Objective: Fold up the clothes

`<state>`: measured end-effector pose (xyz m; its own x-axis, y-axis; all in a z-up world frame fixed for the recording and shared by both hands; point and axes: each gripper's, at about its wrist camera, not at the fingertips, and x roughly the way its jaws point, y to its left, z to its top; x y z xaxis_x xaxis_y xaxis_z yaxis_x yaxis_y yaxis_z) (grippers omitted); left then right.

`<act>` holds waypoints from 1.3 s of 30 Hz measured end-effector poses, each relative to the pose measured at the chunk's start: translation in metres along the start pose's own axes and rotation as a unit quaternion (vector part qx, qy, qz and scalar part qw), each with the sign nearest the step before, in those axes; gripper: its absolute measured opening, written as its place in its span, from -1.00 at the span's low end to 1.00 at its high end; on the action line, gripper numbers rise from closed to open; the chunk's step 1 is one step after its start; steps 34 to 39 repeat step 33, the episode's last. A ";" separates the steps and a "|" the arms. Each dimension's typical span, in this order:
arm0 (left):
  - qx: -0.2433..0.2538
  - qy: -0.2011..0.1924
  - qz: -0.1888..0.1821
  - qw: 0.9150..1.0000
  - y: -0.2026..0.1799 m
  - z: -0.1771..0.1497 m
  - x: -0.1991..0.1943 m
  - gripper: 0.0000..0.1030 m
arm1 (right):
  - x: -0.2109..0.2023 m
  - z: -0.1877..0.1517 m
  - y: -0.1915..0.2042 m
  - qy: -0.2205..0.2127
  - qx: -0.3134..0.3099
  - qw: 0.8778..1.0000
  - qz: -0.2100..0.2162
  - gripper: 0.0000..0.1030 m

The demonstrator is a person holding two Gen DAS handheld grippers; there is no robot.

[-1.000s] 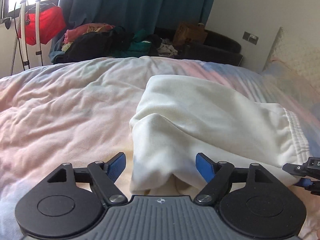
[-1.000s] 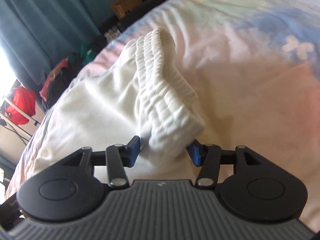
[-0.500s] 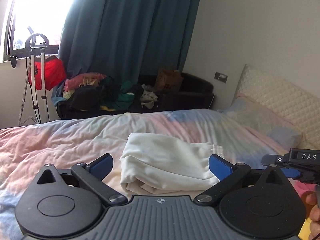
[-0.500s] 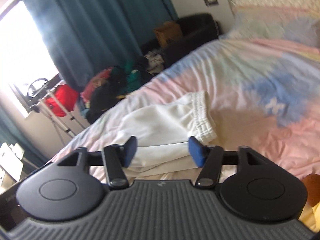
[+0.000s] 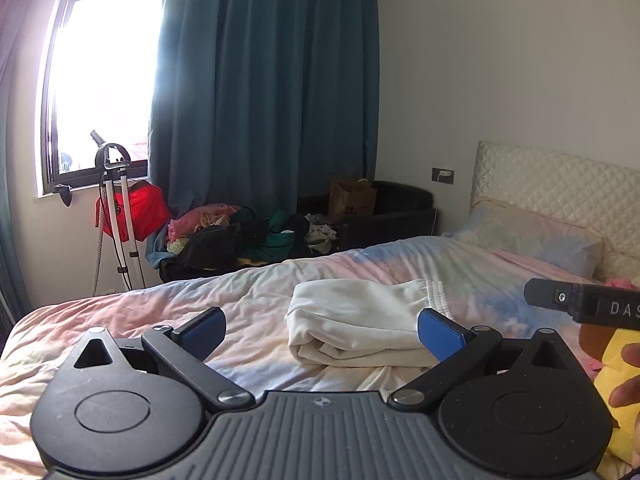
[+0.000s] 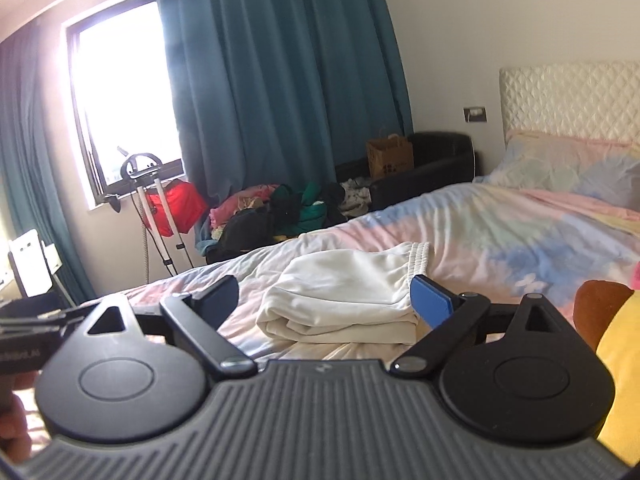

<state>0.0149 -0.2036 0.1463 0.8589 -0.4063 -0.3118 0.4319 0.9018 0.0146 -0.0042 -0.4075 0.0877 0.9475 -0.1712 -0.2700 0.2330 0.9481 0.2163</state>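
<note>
A white garment with a ribbed waistband lies folded in layers on the pastel bedspread, in the left wrist view and the right wrist view. My left gripper is open and empty, held back from the garment and above the bed. My right gripper is open and empty too, also held back from the garment. Part of the right gripper's body shows at the right edge of the left wrist view.
The bed has a quilted headboard and pillow at right. A pile of clothes, a paper bag and a dark sofa lie beyond it. A garment steamer stand is by the window. A yellow and brown item lies near right.
Both grippers have let go of the white garment, opened wider and pulled back and up from it. The garment now lies folded on the bed.
</note>
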 end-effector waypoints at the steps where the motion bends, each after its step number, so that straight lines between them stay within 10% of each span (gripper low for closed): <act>1: -0.001 -0.004 0.004 1.000 0.000 -0.006 -0.003 0.99 | -0.005 -0.006 0.003 -0.008 -0.006 1.000 0.001 0.83; 15: -0.017 -0.003 0.030 0.999 0.020 -0.072 -0.010 0.99 | 0.009 -0.089 0.011 -0.015 -0.033 0.999 -0.029 0.83; 39: -0.029 0.007 0.029 0.999 0.026 -0.083 -0.004 0.99 | 0.018 -0.100 0.016 -0.012 -0.036 0.997 -0.062 0.83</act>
